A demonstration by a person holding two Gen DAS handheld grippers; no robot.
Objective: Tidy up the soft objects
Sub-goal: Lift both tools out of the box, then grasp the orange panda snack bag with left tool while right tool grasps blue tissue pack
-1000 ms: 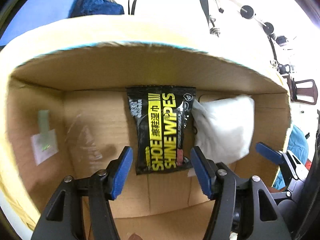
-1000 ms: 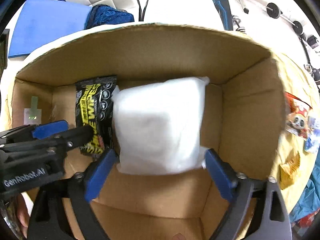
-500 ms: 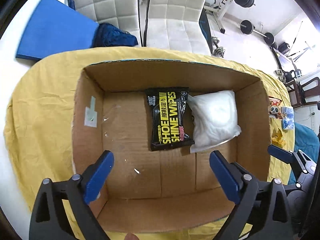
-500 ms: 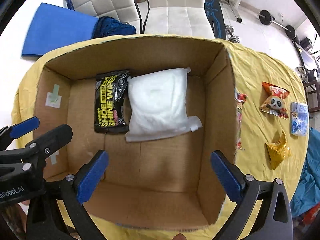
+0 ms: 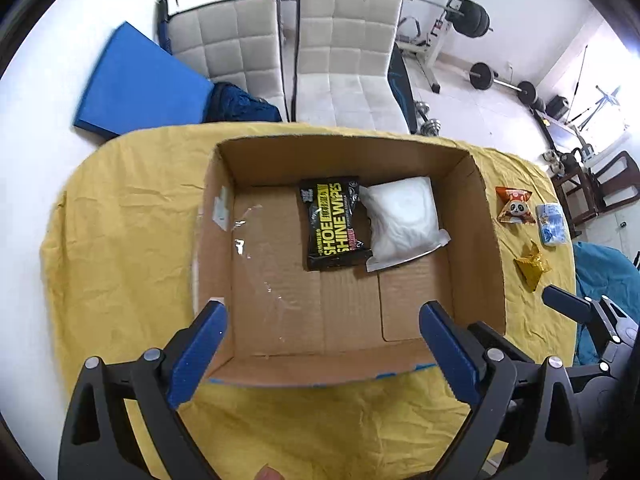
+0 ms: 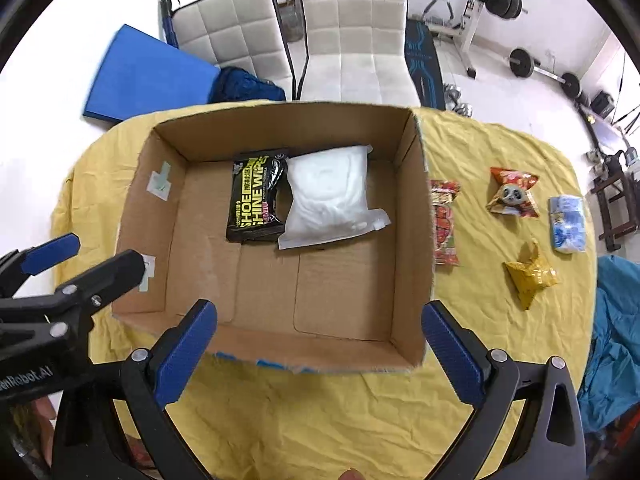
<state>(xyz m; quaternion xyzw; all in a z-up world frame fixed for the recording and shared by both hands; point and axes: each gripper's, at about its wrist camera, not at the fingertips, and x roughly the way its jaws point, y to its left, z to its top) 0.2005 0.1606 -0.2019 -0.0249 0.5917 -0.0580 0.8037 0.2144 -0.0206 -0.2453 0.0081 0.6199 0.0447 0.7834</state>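
Note:
An open cardboard box [image 5: 472,248] [image 6: 416,216] stands on the yellow cloth. Inside at the far side lie a black and yellow shoe wipes pack [image 5: 334,226] [image 6: 256,200] and a white soft pack [image 5: 402,222] [image 6: 328,202], side by side. My left gripper [image 5: 324,344] is open and empty above the box's near edge. My right gripper [image 6: 318,346] is open and empty above the near edge too. To the right of the box lie a red snack pack [image 6: 444,220], a panda snack pack [image 5: 514,210] [image 6: 512,196], a blue tissue pack [image 5: 552,230] [image 6: 568,228] and a yellow pouch [image 5: 530,266] [image 6: 530,276].
The yellow cloth [image 5: 120,232] [image 6: 480,340] covers the table. Two white chairs [image 5: 344,64] [image 6: 352,40] stand behind it, with a blue mat [image 5: 136,84] on the floor. Gym equipment [image 5: 460,20] is at the back right. A teal cloth [image 6: 616,336] hangs at the right.
Both grippers have pulled up and back out of the box, opening wide. The wipes pack and the white pack stay where they lay inside the box.

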